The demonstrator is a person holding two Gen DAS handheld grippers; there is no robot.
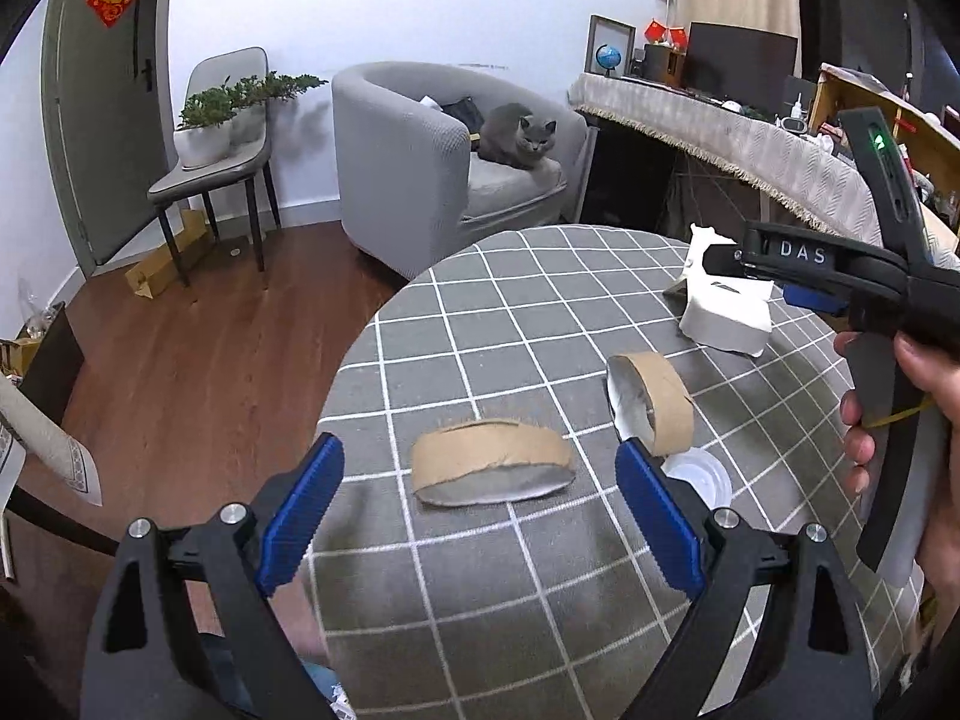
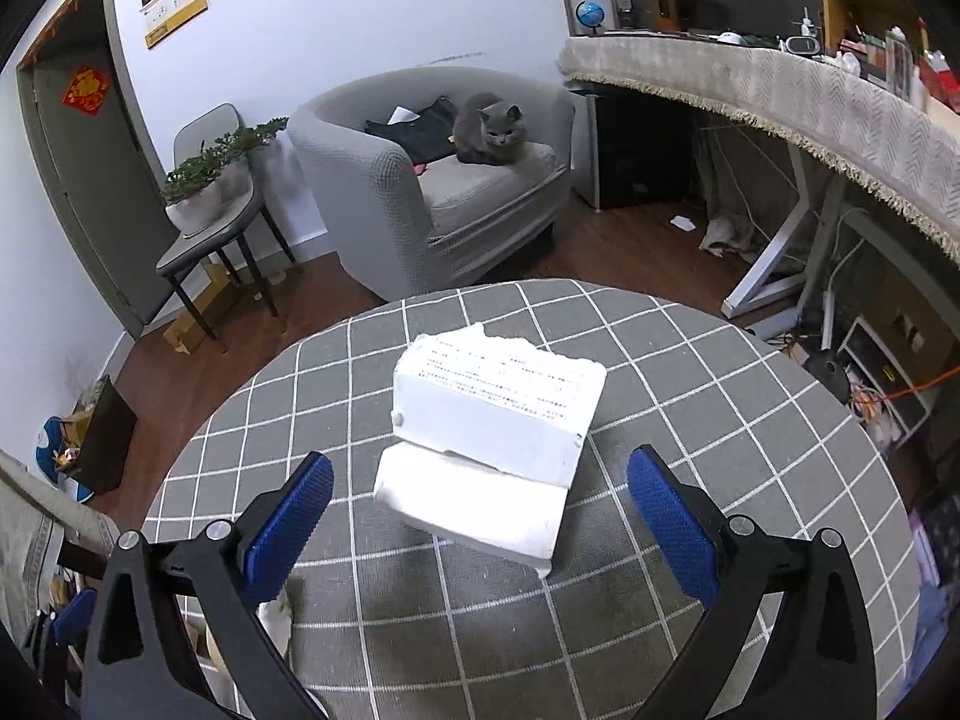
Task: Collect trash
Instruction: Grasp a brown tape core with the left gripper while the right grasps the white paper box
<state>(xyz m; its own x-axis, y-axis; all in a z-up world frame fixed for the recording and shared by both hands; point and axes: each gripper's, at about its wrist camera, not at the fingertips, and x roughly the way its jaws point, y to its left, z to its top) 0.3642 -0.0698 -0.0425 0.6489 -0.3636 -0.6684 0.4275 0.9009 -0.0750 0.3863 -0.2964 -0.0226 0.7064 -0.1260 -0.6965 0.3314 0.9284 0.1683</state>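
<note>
Cardboard ring between the wide-open, empty left fingers, white box ahead of the equally open right fingers — nothing collected yet.

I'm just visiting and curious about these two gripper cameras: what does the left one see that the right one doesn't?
Only the left wrist view shows the two cardboard rings, a white lid, and the right gripper held by a hand over the white box.

Only the right wrist view shows the box's printed label, and the cables on the floor under the long desk.

Both show the checked tablecloth, the grey cat on the armchair, and the potted plants. Each camera's own gripper is open.
</note>
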